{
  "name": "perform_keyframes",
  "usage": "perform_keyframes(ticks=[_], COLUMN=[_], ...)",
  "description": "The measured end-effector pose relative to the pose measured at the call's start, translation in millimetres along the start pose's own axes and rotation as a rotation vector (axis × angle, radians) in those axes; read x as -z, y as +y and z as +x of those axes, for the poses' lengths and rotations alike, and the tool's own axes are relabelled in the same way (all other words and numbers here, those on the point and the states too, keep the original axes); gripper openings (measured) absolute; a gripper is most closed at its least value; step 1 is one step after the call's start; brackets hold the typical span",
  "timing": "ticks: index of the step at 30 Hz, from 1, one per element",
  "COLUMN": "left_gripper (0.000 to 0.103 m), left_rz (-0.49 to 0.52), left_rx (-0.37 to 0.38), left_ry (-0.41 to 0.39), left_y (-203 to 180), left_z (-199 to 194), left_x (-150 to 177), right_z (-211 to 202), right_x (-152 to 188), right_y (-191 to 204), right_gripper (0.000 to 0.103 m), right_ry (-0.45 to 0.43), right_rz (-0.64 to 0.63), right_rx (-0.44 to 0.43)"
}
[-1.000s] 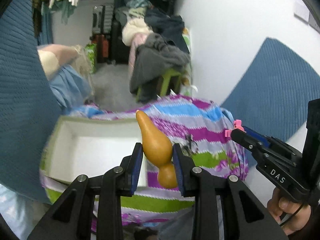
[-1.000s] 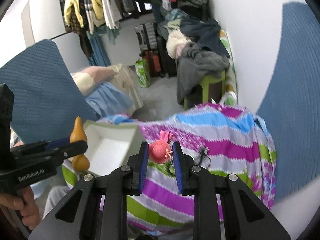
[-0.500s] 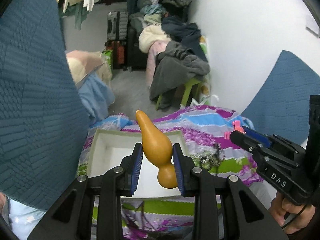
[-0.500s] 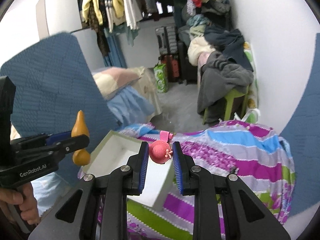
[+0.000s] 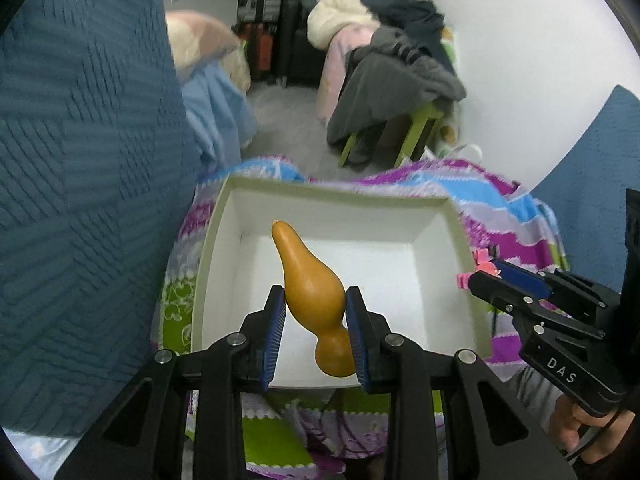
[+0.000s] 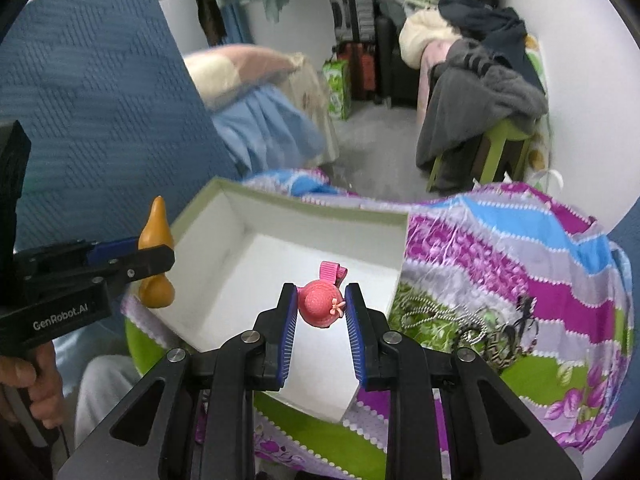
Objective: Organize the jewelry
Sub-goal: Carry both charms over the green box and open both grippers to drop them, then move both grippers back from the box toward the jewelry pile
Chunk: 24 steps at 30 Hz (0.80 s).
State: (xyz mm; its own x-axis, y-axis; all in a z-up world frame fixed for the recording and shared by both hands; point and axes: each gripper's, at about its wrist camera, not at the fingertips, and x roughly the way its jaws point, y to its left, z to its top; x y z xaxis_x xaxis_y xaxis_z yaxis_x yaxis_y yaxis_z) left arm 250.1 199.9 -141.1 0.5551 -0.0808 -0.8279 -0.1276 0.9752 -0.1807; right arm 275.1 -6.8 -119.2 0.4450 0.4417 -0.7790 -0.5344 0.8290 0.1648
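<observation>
My left gripper [image 5: 315, 320] is shut on an orange-brown gourd-shaped ornament [image 5: 310, 280] and holds it above the open white box [image 5: 460, 224]. My right gripper [image 6: 321, 312] is shut on a small pink hat-shaped hair clip [image 6: 320, 302] and holds it over the box [image 6: 312, 212], near its right side. In the right wrist view the left gripper [image 6: 154, 258] and the gourd [image 6: 156, 232] show at the left. In the left wrist view the right gripper [image 5: 472, 278] and a bit of the pink clip [image 5: 482, 258] show at the right.
The box lies on a striped purple, blue and green cloth [image 6: 520, 248]. Chains and dark jewelry [image 6: 488, 328] lie on the cloth right of the box. Blue quilted cushions [image 5: 80, 160] stand at the left. A green stool with piled clothes [image 6: 480, 96] stands behind.
Both grippers have moved in over the white box and tilted down toward it. Each still holds its item.
</observation>
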Motion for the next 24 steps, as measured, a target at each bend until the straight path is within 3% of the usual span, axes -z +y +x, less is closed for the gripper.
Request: perform_keyframes(ticks=[9,16,17,21,24], left_gripper=[0.031,0.032,0.034,0.06,0.065], left_rz=[-0.012,-0.037,-0.045,-0.073,-0.087], left_rx=[0.013,0.052,0.058,0.059,0.06], left_ry=[0.095,0.086,0.087,0.061,0.021], left_y=[19,23,24,23,18], left_z=[45,39,36,19,-2], left_x=[16,18,18,17,15], right_z=[41,46,45,34,20], right_x=[11,14,14,12,8], right_y=[10,10,11,12,13], right_gripper=[0.022,0.022,0.023,0.034,0.034], right_ry=[0.1,0.12,0.117,0.095,0.065], right_rz=[-0.039,-0.033,-0.035,-0.033,-0.039], right_rx=[0.004,-0.012,-0.016,-0.027,-0.033])
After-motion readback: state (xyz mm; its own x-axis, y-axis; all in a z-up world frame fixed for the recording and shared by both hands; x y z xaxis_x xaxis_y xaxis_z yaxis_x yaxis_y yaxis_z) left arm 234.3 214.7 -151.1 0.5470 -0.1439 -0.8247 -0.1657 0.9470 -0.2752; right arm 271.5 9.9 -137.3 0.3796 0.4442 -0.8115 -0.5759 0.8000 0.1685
